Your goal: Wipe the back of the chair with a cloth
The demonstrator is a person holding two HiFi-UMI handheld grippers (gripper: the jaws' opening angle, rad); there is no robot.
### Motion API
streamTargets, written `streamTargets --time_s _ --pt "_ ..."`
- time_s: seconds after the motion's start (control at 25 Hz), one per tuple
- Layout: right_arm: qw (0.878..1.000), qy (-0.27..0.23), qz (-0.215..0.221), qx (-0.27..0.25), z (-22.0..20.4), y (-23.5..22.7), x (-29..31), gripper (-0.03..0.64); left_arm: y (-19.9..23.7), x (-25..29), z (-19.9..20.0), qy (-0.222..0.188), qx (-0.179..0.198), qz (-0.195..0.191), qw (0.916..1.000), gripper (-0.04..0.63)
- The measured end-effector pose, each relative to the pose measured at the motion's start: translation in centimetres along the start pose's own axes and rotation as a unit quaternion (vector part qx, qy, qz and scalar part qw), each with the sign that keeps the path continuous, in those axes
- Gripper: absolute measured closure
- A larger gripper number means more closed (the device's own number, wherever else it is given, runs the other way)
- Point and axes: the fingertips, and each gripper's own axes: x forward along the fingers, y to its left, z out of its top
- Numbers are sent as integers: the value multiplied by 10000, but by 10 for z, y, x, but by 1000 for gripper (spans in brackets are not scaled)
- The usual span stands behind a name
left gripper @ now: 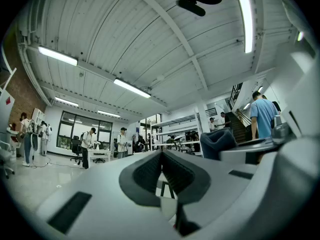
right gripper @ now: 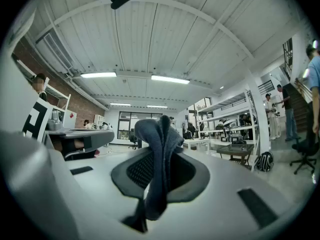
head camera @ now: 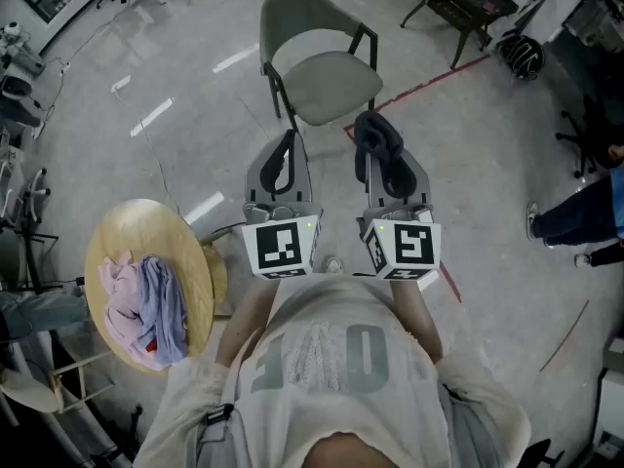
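Two grippers are held side by side, pointing forward. The right gripper [head camera: 374,136] clamps a dark cloth [right gripper: 159,149]; the left gripper [head camera: 289,138] is closed and empty. The grey chair [head camera: 322,71] stands just ahead, untouched — a round table [head camera: 125,230] with crumpled cloths [head camera: 146,305] sits left.

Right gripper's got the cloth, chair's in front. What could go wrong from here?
The cloth is only pinched in a bunched fold by the right gripper; rubbing may drag it out. The chair stands free on smooth floor and the left gripper is shut, empty, so pushing on the backrest may slide or tip it.
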Motion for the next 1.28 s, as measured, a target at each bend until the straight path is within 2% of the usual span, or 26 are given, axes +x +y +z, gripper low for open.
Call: streamTargets --time_s 0.28,0.6,0.84,1.28 --pt "9998 184 -109 31 -7 -16 -1 558 -7 6 4 -3 34 -3 10000 580" --pt "10000 74 0 19 -9 -18 6 558 -7 12 -3 70 77 63 9999 580" --pt "9998 110 -134 -16 -14 -37 3 557 -15 15 -7 122 12 129 9998 580" --pt "9982 177 -395 404 -30 -76 11 557 -13 28 -20 213 46 233 9995 580"
